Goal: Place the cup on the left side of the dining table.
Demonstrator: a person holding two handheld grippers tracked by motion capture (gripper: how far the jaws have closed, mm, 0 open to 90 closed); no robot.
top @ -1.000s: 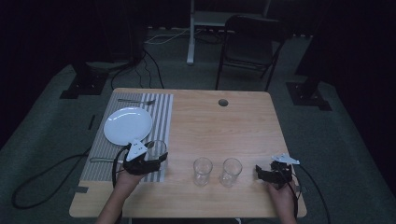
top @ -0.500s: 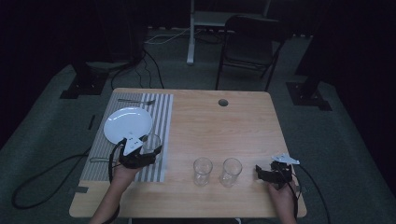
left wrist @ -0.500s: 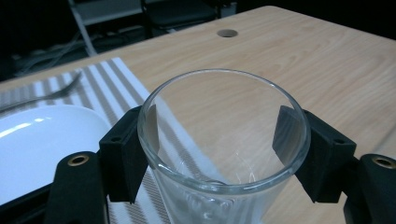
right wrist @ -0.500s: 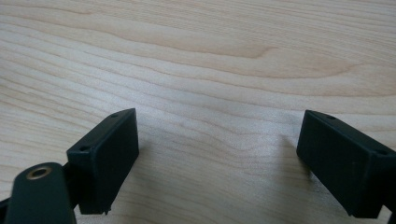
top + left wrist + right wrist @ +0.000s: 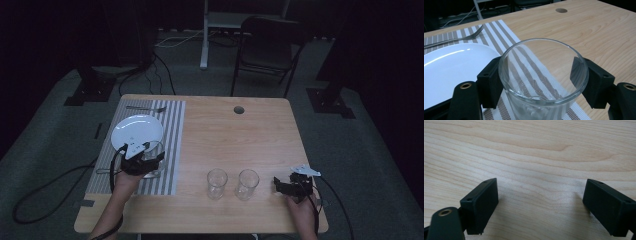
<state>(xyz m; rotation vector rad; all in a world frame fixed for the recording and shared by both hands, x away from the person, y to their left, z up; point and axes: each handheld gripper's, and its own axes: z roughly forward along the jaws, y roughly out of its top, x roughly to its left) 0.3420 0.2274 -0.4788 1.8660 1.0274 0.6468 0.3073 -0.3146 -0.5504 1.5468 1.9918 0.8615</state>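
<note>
My left gripper [image 5: 146, 161] [image 5: 543, 83] is shut on a clear drinking glass [image 5: 156, 154] [image 5: 544, 75], one black jaw pressed against each side. The glass is upright over the striped placemat [image 5: 172, 145] [image 5: 506, 35], just right of the white plate [image 5: 136, 131] [image 5: 451, 65]; whether it touches the mat I cannot tell. At the table's front right my right gripper [image 5: 281, 186] [image 5: 541, 202] stands open, low over bare wood with nothing between its jaws. Two more empty glasses [image 5: 217, 183] [image 5: 247, 184] stand to the left of it.
A fork [image 5: 145, 108] [image 5: 471, 35] lies along the far edge of the placemat. The wooden table [image 5: 240, 140] has a round cable hole [image 5: 239, 109] [image 5: 561, 10] near its far edge. A chair [image 5: 270, 45] and stand legs are on the floor beyond.
My left gripper has carried the glass a little to the left and away, closer to the plate. The right gripper has stayed where it was.
</note>
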